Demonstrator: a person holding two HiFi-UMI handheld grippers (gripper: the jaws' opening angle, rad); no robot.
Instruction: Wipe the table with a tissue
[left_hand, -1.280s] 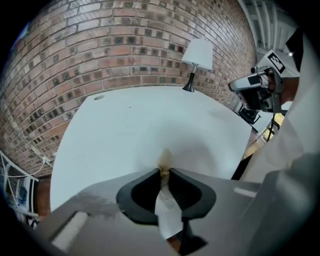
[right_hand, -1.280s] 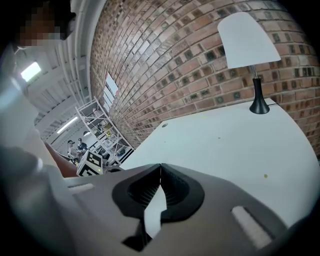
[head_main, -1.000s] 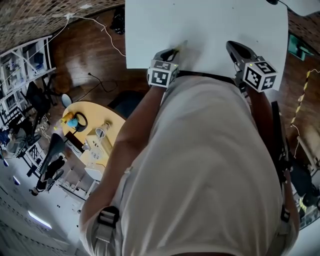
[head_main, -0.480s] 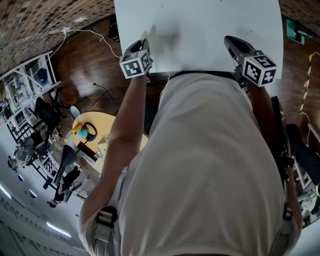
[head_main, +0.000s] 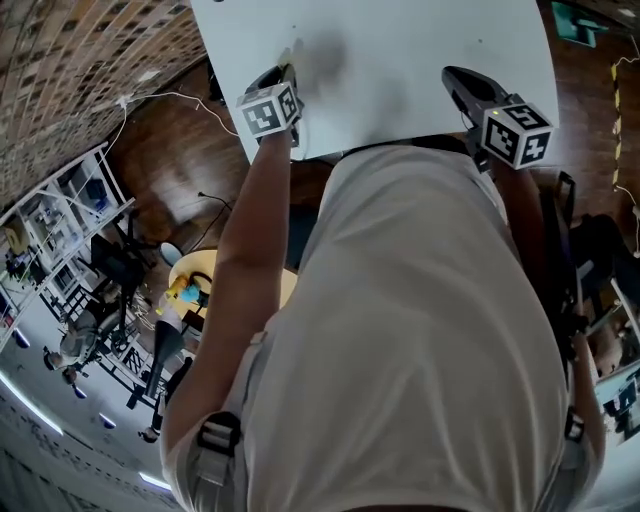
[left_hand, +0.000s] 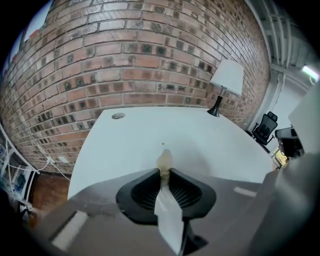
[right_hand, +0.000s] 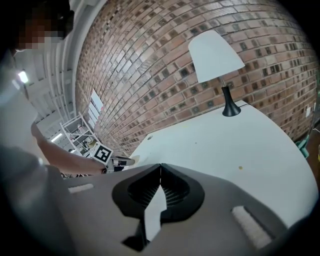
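Observation:
On the white table (head_main: 420, 40) my left gripper (head_main: 287, 72) sits near the front left corner, shut on a crumpled off-white tissue (head_main: 295, 55). In the left gripper view the tissue (left_hand: 164, 161) sticks out past the left gripper (left_hand: 164, 171) and touches the table (left_hand: 200, 140). Its jaws have just been opening slightly, with the tissue still pinched between them. My right gripper (head_main: 455, 75) hovers over the front right of the table. The right gripper (right_hand: 160, 166) is shut with nothing between its tips. The left gripper (right_hand: 122, 161) also shows in the right gripper view, at the left.
A white-shaded lamp (left_hand: 227, 80) stands at the table's far side against a brick wall (left_hand: 140, 55). A small round disc (left_hand: 118, 115) lies at the far left, and specks (right_hand: 240, 168) dot the top. Left of the table are wooden floor, cables and a yellow round table (head_main: 190, 280).
The left gripper has slid with the tissue to the left along the table, toward its left edge. The right gripper has stayed nearly in place.

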